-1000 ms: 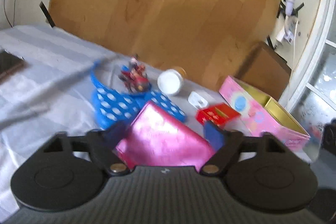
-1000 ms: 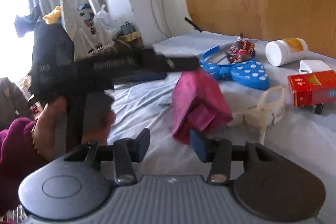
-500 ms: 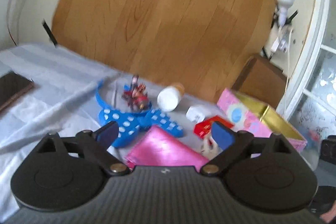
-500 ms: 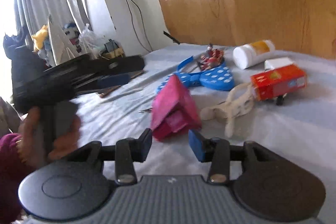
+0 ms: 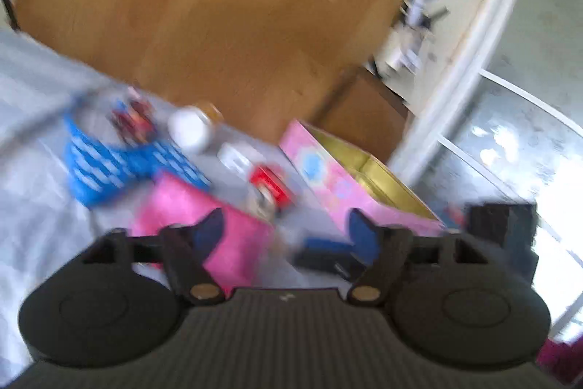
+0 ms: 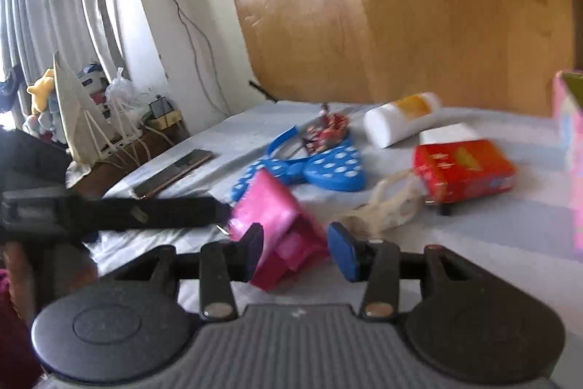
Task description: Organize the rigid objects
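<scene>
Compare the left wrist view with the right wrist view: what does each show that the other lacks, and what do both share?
Only the left wrist view shows the gold inside of the open pink tin, the window and the right gripper low in frame.

Only the right wrist view shows the curtains, a dark flat item on the bed, a cream strap and the left gripper from the side.

Both show the pink pouch, blue polka-dot bow headband, toy figure, white bottle, red box and wooden headboard.
</scene>
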Demonstrator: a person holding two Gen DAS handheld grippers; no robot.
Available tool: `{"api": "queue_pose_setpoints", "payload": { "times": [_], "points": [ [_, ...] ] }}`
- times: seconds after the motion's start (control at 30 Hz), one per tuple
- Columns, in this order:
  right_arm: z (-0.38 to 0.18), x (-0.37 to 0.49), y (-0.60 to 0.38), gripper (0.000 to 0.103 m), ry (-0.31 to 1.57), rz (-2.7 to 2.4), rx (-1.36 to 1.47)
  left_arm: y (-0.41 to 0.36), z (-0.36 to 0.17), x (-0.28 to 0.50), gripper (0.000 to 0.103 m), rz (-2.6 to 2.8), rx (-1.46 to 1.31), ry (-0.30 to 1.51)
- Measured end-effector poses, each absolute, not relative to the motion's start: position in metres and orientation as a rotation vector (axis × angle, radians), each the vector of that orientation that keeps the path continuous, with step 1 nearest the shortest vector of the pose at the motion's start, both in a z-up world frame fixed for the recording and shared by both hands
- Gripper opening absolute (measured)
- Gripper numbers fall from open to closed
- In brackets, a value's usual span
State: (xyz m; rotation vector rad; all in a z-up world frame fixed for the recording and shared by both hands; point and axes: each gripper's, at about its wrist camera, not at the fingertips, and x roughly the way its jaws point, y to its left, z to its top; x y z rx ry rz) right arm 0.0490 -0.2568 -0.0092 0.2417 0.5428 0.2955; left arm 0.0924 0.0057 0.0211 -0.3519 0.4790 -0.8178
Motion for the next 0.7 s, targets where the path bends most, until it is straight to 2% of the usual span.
{"api": "queue_pose_setpoints", "payload": {
  "times": [0.07, 0.37, 0.4, 0.43, 0.5, 0.53, 0.57, 0.63, 0.7],
  "points": [
    [-0.011, 0.045, -0.258, 0.042, 0.554, 0.303, 0.254, 0.011, 0.023, 0.101, 0.089, -0.733, -0.305, 0.445],
    [-0.021, 0.063, -0.235, 0.042, 0.592, 0.35, 0.279, 0.025, -0.011, 0.152, 0.087, -0.765, -0.345, 0.593],
    [-0.022, 0.066, -0.234, 0.042, 0.594, 0.353, 0.281, 0.024, -0.013, 0.153, 0.084, -0.782, -0.354, 0.601],
    [-0.023, 0.069, -0.231, 0.039, 0.595, 0.354, 0.284, 0.021, -0.015, 0.153, 0.069, -0.808, -0.352, 0.614],
    [-0.023, 0.074, -0.227, 0.034, 0.587, 0.336, 0.283, 0.013, -0.014, 0.145, 0.056, -0.759, -0.292, 0.613],
    [-0.021, 0.073, -0.226, 0.019, 0.58, 0.302, 0.257, 0.012, -0.013, 0.141, 0.051, -0.745, -0.272, 0.607],
    [-0.019, 0.071, -0.228, 0.017, 0.575, 0.281, 0.232, 0.013, -0.012, 0.137, 0.044, -0.756, -0.288, 0.615],
    [-0.011, 0.061, -0.242, 0.015, 0.542, 0.272, 0.245, 0.016, -0.007, 0.127, 0.035, -0.782, -0.334, 0.613],
    [-0.003, 0.05, -0.259, 0.014, 0.516, 0.277, 0.26, 0.004, 0.007, 0.114, 0.035, -0.799, -0.325, 0.581]
  ]
}}
